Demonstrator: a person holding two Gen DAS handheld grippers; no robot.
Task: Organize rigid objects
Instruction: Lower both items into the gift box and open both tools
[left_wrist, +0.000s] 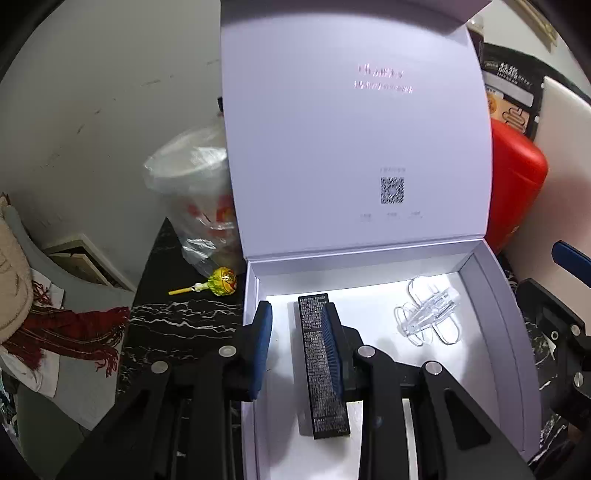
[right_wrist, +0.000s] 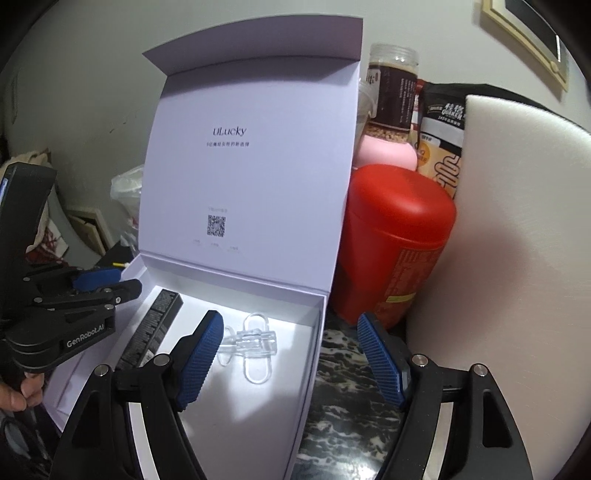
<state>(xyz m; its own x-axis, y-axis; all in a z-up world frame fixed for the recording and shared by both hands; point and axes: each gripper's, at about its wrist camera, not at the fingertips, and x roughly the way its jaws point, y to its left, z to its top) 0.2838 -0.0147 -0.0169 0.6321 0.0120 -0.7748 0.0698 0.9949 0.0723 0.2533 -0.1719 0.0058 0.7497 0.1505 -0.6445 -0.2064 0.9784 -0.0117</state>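
A white gift box stands open on the dark marble counter, its lid upright. On its floor lie a slim black carton at the left and a clear plastic clip at the right. My left gripper hovers over the carton with its jaws drawn close; its right finger overlaps the carton, the left pad stands clear of it, and nothing is pinched. My right gripper is open and straddles the box's right wall. Its left finger is beside the clip. Nothing is held.
A red canister, a pink object, a jar and a snack bag crowd the box's right side. A white foam board leans further right. Left of the box lie a lollipop and a bagged cup.
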